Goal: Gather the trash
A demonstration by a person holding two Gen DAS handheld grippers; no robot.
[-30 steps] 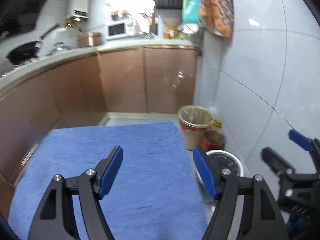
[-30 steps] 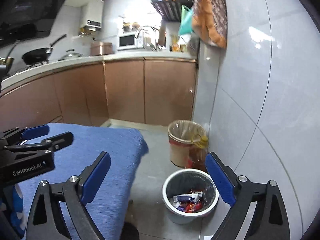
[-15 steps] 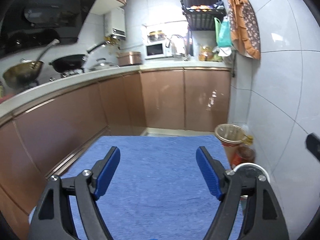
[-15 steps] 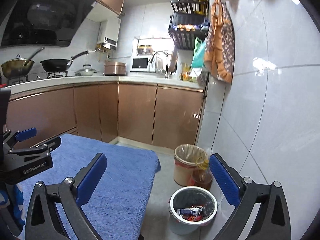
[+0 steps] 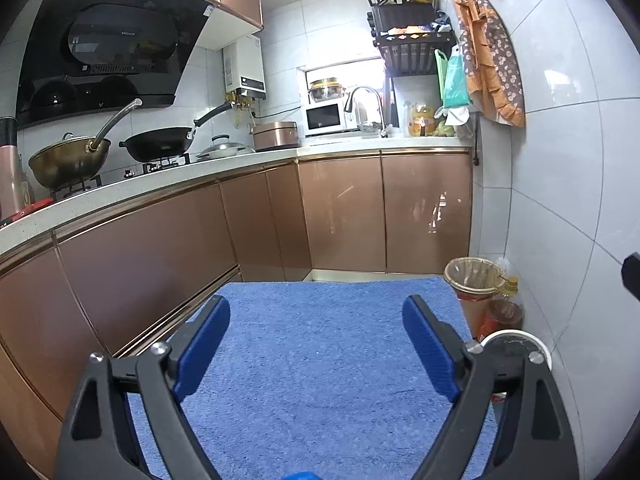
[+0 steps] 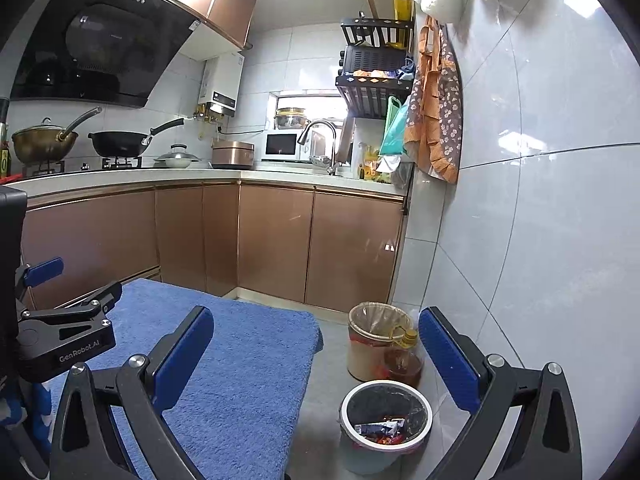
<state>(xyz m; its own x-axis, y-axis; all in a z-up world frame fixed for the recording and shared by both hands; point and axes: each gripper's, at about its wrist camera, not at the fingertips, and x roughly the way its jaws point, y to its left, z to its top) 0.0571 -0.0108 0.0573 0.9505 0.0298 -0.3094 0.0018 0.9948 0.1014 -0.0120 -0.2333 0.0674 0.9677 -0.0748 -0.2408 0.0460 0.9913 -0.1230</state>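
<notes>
A white trash bin with a black liner stands on the floor right of the table; several wrappers lie inside. Its rim shows in the left wrist view. My left gripper is open and empty above the blue towel; it also shows in the right wrist view. My right gripper is open and empty, held over the table's right edge and the bin. No trash shows on the towel.
A tan bin with a clear bag and an oil bottle stand behind the white bin against the tiled wall. Brown cabinets and a counter with woks run along the left and far sides.
Both grippers have tilted upward and drawn back, so more of the kitchen shows. Both stay open and empty.
</notes>
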